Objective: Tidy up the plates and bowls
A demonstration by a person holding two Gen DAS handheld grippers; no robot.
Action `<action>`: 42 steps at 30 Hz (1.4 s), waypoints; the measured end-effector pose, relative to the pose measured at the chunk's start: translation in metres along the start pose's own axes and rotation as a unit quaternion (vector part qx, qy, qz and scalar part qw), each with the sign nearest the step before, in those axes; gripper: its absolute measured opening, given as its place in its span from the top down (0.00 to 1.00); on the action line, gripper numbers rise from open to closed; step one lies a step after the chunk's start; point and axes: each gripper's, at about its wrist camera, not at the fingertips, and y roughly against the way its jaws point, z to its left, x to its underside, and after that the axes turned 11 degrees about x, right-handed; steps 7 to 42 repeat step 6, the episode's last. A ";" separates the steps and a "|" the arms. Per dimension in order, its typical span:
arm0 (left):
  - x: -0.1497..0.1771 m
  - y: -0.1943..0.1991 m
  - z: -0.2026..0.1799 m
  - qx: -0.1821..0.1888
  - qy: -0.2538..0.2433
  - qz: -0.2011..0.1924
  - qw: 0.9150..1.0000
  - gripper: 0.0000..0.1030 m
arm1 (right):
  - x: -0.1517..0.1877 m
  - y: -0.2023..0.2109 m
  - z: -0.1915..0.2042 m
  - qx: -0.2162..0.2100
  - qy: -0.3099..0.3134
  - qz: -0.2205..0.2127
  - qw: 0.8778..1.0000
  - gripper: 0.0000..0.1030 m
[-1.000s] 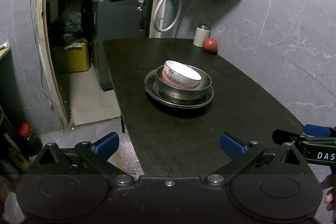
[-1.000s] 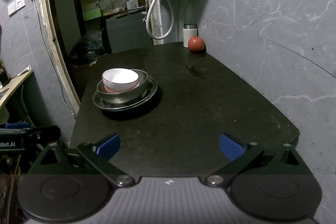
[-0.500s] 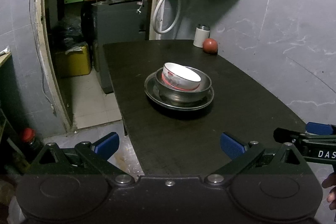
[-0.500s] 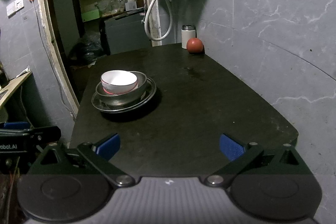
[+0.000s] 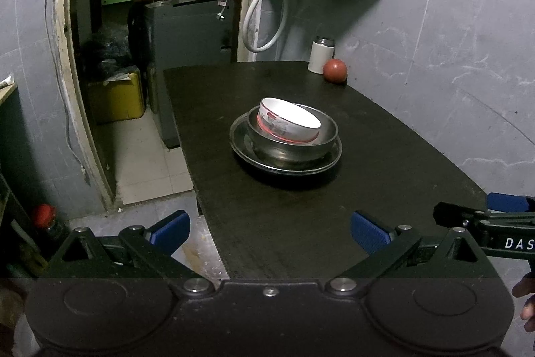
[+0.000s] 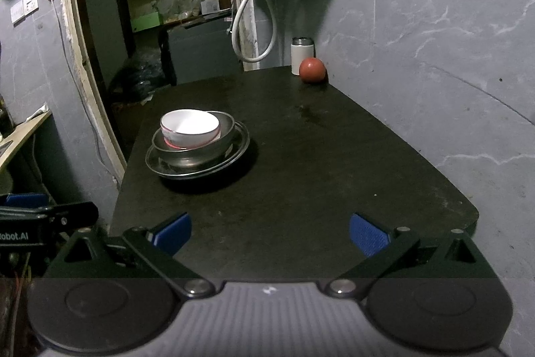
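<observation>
My left gripper [image 5: 267, 231] and right gripper [image 6: 269, 231], jaws spread wide and empty, hang at the dark table's [image 5: 384, 156] near edge. Mid-table, a tilted white bowl [image 5: 289, 122] sits inside a steel bowl [image 5: 294, 148] on a steel plate [image 5: 284, 164]. A white canister [image 6: 302, 55] and red ball [image 6: 312, 70] stand at the far corner.

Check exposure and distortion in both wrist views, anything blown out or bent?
Left wrist: dim room, white bowl interior nearly clipped, table underexposed, fisheye curves the doorframe. Right wrist: same bright bowl, stack shadow falls toward camera, wall lines bow, corners vignetted.
</observation>
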 end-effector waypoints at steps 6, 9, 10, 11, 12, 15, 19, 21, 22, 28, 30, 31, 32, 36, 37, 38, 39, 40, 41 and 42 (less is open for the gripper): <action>0.000 -0.007 -0.006 -0.004 -0.017 -0.002 1.000 0.01 | 0.000 -0.003 -0.002 -0.002 0.000 0.004 1.000 0.00; 0.000 -0.007 -0.006 -0.004 -0.017 -0.002 1.000 0.01 | 0.000 -0.003 -0.002 -0.002 0.000 0.004 1.000 0.00; 0.000 -0.007 -0.006 -0.004 -0.017 -0.002 1.000 0.01 | 0.000 -0.003 -0.002 -0.002 0.000 0.004 1.000 0.00; 0.000 -0.007 -0.006 -0.004 -0.017 -0.002 1.000 0.01 | 0.000 -0.003 -0.002 -0.002 0.000 0.004 1.000 0.00; 0.000 -0.007 -0.006 -0.004 -0.017 -0.002 1.000 0.01 | 0.000 -0.003 -0.002 -0.002 0.000 0.004 1.000 0.00; 0.000 -0.007 -0.006 -0.004 -0.017 -0.002 1.000 0.01 | 0.000 -0.003 -0.002 -0.002 0.000 0.004 1.000 0.00; 0.000 -0.007 -0.006 -0.004 -0.017 -0.002 1.000 0.01 | 0.000 -0.003 -0.002 -0.002 0.000 0.004 1.000 0.00; 0.000 -0.007 -0.006 -0.004 -0.017 -0.002 1.000 0.01 | 0.000 -0.003 -0.002 -0.002 0.000 0.004 1.000 0.00; 0.000 -0.007 -0.006 -0.004 -0.017 -0.002 1.000 0.01 | 0.000 -0.003 -0.002 -0.002 0.000 0.004 1.000 0.00; 0.000 -0.007 -0.006 -0.004 -0.017 -0.002 1.000 0.01 | 0.000 -0.003 -0.002 -0.002 0.000 0.004 1.000 0.00; 0.000 -0.007 -0.006 -0.004 -0.017 -0.002 1.000 0.01 | 0.000 -0.003 -0.002 -0.002 0.000 0.004 1.000 0.00; 0.000 -0.007 -0.006 -0.004 -0.017 -0.002 1.000 0.01 | 0.000 -0.003 -0.002 -0.002 0.000 0.004 1.000 0.00; 0.000 -0.007 -0.006 -0.004 -0.017 -0.002 1.000 0.01 | 0.000 -0.003 -0.002 -0.002 0.000 0.004 1.000 0.00; 0.000 -0.007 -0.006 -0.004 -0.017 -0.002 1.000 0.01 | 0.000 -0.003 -0.002 -0.002 0.000 0.004 1.000 0.00; 0.000 -0.007 -0.006 -0.004 -0.017 -0.002 1.000 0.01 | 0.000 -0.003 -0.002 -0.002 0.000 0.004 1.000 0.00; 0.000 -0.007 -0.006 -0.004 -0.017 -0.002 1.000 0.01 | 0.000 -0.003 -0.002 -0.002 0.000 0.004 1.000 0.00; 0.000 -0.007 -0.006 -0.004 -0.017 -0.002 1.000 0.01 | 0.000 -0.003 -0.002 -0.002 0.000 0.004 1.000 0.00; 0.000 -0.007 -0.006 -0.004 -0.017 -0.002 1.000 0.01 | 0.000 -0.003 -0.002 -0.002 0.000 0.004 1.000 0.00; 0.000 -0.007 -0.006 -0.004 -0.017 -0.002 1.000 0.01 | 0.000 -0.003 -0.002 -0.002 0.000 0.004 1.000 0.00; 0.000 -0.007 -0.006 -0.004 -0.017 -0.002 1.000 0.01 | 0.000 -0.003 -0.002 -0.002 0.000 0.004 1.000 0.00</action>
